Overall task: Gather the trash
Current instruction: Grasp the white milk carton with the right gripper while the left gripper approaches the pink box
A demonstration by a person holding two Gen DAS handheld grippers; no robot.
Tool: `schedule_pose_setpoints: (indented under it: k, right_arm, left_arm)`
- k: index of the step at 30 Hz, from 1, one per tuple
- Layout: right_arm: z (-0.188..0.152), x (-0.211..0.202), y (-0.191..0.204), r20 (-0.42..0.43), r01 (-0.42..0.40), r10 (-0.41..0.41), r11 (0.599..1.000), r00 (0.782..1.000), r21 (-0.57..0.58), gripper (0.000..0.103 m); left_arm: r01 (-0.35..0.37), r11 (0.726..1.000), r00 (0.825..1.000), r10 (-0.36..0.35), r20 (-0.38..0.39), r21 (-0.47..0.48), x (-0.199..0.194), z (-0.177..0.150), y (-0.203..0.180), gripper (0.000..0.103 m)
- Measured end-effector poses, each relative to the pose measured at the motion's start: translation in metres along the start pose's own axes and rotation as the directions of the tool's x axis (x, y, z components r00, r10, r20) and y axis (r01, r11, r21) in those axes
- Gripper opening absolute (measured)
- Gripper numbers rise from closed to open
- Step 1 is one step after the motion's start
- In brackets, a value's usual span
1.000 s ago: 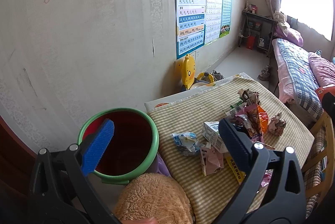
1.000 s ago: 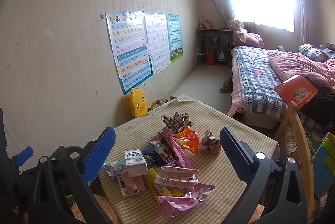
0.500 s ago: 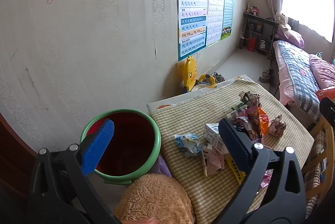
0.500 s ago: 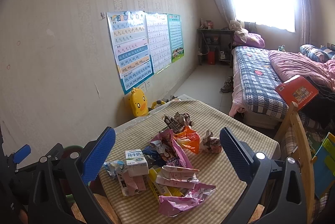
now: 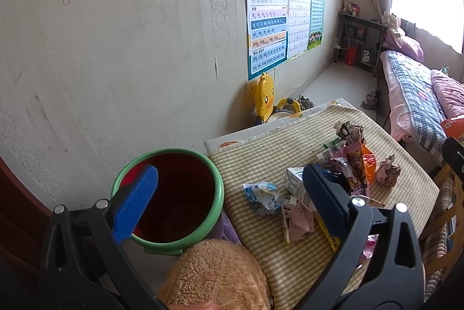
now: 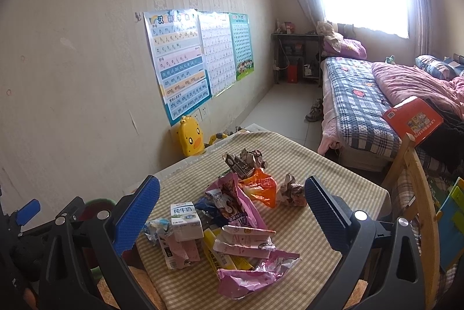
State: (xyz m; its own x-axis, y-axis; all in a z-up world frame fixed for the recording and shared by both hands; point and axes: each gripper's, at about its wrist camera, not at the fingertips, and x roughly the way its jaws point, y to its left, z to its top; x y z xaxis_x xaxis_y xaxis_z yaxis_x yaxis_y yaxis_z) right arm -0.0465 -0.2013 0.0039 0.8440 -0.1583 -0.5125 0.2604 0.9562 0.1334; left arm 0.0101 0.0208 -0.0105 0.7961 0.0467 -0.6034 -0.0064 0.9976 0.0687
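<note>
Almost nothing has changed over the last second: both views drift only a touch, and the pile of trash lies just as it did — no piece has been lifted. The left gripper (image 5: 229, 194) hangs with its fingers spread wide and empty, one blue pad over the mouth of the bin (image 5: 171, 194), the other over the near edge of the wrappers. The right gripper (image 6: 232, 211) is likewise wide apart and holds nothing, framing the heap from above.

The trash sits on the checked tablecloth (image 6: 333, 173): a small milk carton (image 6: 185, 221), a crumpled blue-and-white packet (image 5: 262, 194) just beside it, pink wrappers (image 6: 249, 266) at the near edge, an orange wrapper (image 6: 261, 188) and a ball of crumpled paper (image 6: 293, 191) farther back. The green-rimmed bin stands off the table's left side, near the heap, and looks empty as far as its dark inside shows.

So collecting seems not yet begun — the hands appear to be settling on a first piece.
</note>
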Motion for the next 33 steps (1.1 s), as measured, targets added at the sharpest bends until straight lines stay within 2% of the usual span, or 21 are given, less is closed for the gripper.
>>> schedule_pose_setpoints:
  k: [9, 14, 15, 19, 22, 24, 26, 29, 30, 33]
  right_arm:
    - [-0.010, 0.019, -0.010, -0.047, 0.011, -0.012, 1.000, 0.999, -0.010, 0.096]
    - [-0.030, 0.050, -0.020, -0.125, -0.018, 0.010, 0.998, 0.992, -0.060, 0.096]
    - [-0.034, 0.060, -0.021, -0.152, -0.021, 0.011, 0.997, 0.988, -0.068, 0.096]
    - [-0.048, 0.094, -0.025, -0.266, -0.072, 0.058, 0.996, 0.962, -0.044, 0.096]
    - [-0.054, 0.115, -0.015, -0.324, -0.137, 0.121, 0.990, 0.938, -0.025, 0.096]
    - [-0.057, 0.127, 0.001, -0.349, -0.174, 0.141, 0.983, 0.927, -0.063, 0.096]
    - [-0.060, 0.143, 0.017, -0.382, -0.207, 0.158, 0.974, 0.911, -0.091, 0.096]
    - [-0.065, 0.164, 0.036, -0.426, -0.256, 0.189, 0.961, 0.885, -0.105, 0.095]
    - [-0.067, 0.170, 0.043, -0.438, -0.269, 0.195, 0.957, 0.877, -0.113, 0.094]
    - [-0.075, 0.189, 0.057, -0.490, -0.291, 0.196, 0.949, 0.849, -0.124, 0.084]
  left_arm:
    - [0.008, 1.000, 0.999, -0.007, -0.038, 0.027, 0.017, -0.006, -0.008, 0.098]
    - [0.050, 0.997, 0.982, -0.039, -0.185, 0.053, 0.051, -0.024, -0.015, 0.098]
    - [0.041, 0.997, 0.978, -0.027, -0.207, 0.060, 0.057, -0.028, -0.017, 0.098]
    - [0.050, 0.995, 0.967, -0.027, -0.254, 0.083, 0.071, -0.039, -0.022, 0.098]
    - [0.050, 0.997, 0.964, -0.033, -0.263, 0.061, 0.075, -0.042, -0.019, 0.098]
    - [0.050, 0.997, 0.970, -0.036, -0.241, 0.055, 0.074, -0.042, -0.016, 0.098]
    - [0.000, 0.997, 0.985, 0.015, -0.172, 0.083, 0.067, -0.044, -0.015, 0.098]
    - [-0.068, 0.985, 0.995, 0.079, -0.064, 0.156, 0.062, -0.044, -0.015, 0.098]
    - [-0.093, 0.981, 0.993, 0.104, -0.058, 0.171, 0.063, -0.045, -0.014, 0.098]
    - [-0.074, 0.989, 0.990, 0.089, -0.114, 0.124, 0.071, -0.047, -0.004, 0.098]
